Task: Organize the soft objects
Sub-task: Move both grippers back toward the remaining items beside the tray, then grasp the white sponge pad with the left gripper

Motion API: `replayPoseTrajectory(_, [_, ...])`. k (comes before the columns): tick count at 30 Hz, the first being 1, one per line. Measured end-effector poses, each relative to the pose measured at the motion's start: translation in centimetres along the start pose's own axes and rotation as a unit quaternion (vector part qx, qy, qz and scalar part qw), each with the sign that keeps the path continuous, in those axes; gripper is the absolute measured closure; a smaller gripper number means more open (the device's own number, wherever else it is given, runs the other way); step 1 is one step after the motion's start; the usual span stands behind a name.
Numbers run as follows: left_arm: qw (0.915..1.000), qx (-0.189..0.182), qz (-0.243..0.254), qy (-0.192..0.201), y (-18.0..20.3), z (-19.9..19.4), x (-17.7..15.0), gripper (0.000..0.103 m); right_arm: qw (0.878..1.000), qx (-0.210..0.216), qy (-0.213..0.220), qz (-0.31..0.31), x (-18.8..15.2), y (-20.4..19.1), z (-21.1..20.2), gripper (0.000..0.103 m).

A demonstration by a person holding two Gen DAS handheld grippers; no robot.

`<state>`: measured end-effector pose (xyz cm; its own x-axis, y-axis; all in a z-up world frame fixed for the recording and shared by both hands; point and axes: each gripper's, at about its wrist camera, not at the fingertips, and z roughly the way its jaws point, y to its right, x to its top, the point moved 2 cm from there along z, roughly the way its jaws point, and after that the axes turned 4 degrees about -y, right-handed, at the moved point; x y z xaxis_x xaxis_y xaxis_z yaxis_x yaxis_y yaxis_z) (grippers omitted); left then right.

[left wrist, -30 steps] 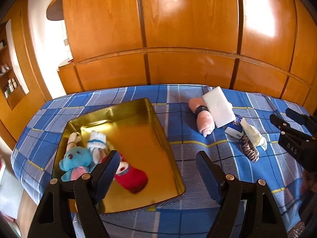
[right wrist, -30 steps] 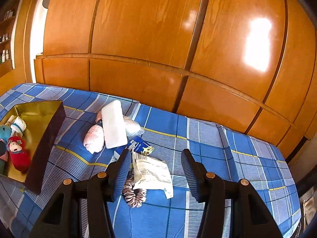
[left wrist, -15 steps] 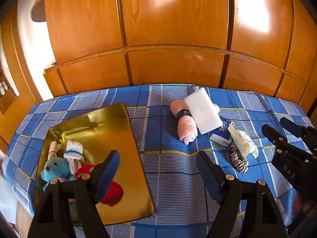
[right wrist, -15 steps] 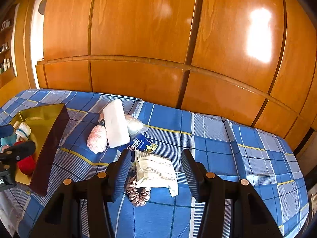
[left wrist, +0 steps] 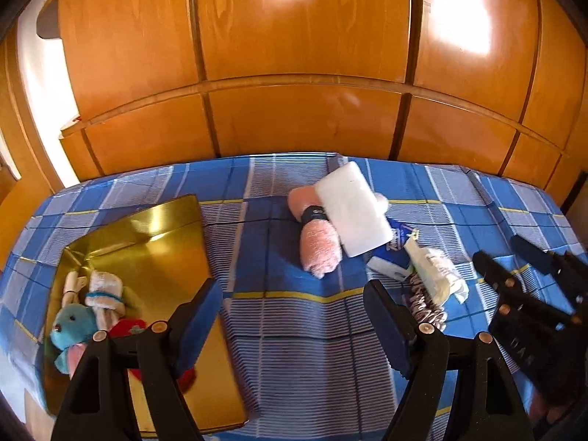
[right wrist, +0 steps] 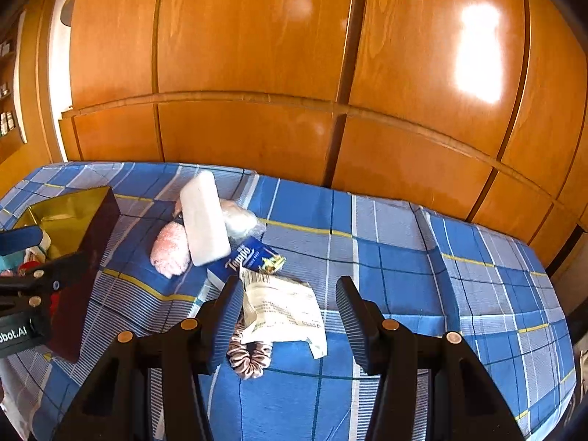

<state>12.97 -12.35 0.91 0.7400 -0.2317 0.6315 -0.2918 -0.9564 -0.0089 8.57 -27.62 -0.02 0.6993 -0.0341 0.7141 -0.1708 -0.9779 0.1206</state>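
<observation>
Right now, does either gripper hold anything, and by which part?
Nothing is held. The left gripper and the right gripper are both open and empty above the bedspread; the scrunchie lies free below the right one.

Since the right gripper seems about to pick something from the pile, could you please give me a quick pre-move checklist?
1. Right gripper open, nothing held: ok.
2. Left gripper open, nothing held: ok.
3. White packet between right fingers: ok.
4. Scrunchie free of packet: not ok, partly underneath.
5. Gold box has room: ok.
6. Pink towel roll free: not ok, white block leans on it.
</observation>
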Motion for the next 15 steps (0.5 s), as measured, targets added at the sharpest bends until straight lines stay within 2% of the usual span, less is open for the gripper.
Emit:
replayPoseTrajectory(7, [0.9986,-0.039,-0.028,-0.024,1.1,2.9,1.4,0.023,0.998,-0.005,-0.033,0.051,-0.5,2.8,1.2,0.05])
replayPoseTrajectory(13, [0.9961,-0.052,-0.059,-0.041,1.1,5.6,3.5,0.023,0.995,0.006,-0.05,0.087,-0.8,4.4,1.9,0.05])
replayPoseTrajectory(15, [0.9956,-0.053,-0.065,-0.042,1.3,6.4,4.3,0.019,0.994,0.011,-0.054,0.09,-0.9,4.5,2.0,0.05])
